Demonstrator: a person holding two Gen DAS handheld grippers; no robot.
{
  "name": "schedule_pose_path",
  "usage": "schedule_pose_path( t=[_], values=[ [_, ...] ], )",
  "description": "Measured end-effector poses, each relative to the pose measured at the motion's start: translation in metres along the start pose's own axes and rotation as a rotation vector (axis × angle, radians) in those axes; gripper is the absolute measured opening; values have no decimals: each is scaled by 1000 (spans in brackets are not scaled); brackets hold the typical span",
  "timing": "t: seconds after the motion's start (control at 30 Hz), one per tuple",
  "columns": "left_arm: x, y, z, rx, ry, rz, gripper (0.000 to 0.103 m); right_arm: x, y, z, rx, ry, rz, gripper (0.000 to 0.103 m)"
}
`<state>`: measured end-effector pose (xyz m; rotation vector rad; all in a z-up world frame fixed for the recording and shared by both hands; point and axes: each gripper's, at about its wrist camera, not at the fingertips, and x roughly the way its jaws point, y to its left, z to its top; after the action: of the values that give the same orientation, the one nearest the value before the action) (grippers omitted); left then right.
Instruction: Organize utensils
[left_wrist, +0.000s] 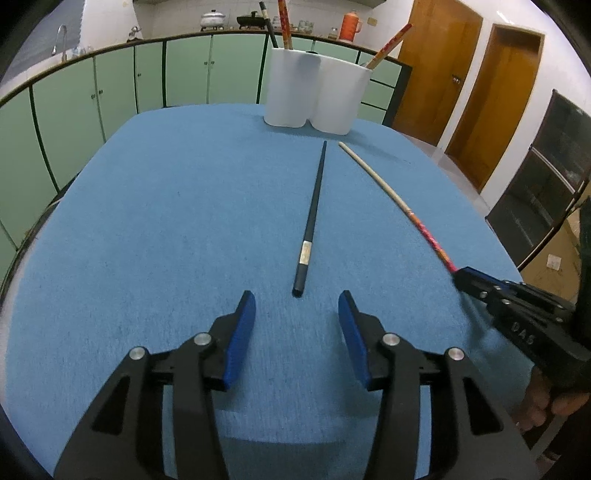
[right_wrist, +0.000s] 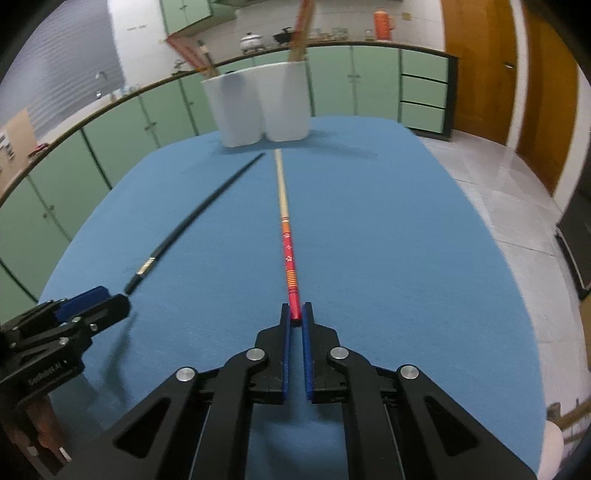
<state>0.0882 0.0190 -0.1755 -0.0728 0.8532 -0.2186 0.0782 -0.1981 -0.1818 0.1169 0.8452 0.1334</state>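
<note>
— Chopsticks are lying on the blue cloth (left_wrist: 166, 221), both pointing toward the white holder (left_wrist: 317, 92)?

— Yes. The right gripper (right_wrist: 296, 314) is pinching the butt of the red chopstick (right_wrist: 288, 254), pads pressed on it. The black chopstick (left_wrist: 312, 218) is lying free just ahead of the left gripper (left_wrist: 297, 314), whose jaws are standing spread with nothing between them.

— And the holder?

— More chopsticks are standing in it.
</note>
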Motion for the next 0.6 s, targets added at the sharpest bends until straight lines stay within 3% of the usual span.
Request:
schedule_pose_path(
  t=[0.13,0.37,0.6],
  values=[
    [6,-4,4,17,-2,16,42,0,-4,0,8,-4,4,6],
    [16,-10,12,59,3,23,25,0,-7,-2,19,-13,28,6],
    [15,-20,6,69,1,31,23,-1,-6,-4,25,-18,61,9]
  ],
)
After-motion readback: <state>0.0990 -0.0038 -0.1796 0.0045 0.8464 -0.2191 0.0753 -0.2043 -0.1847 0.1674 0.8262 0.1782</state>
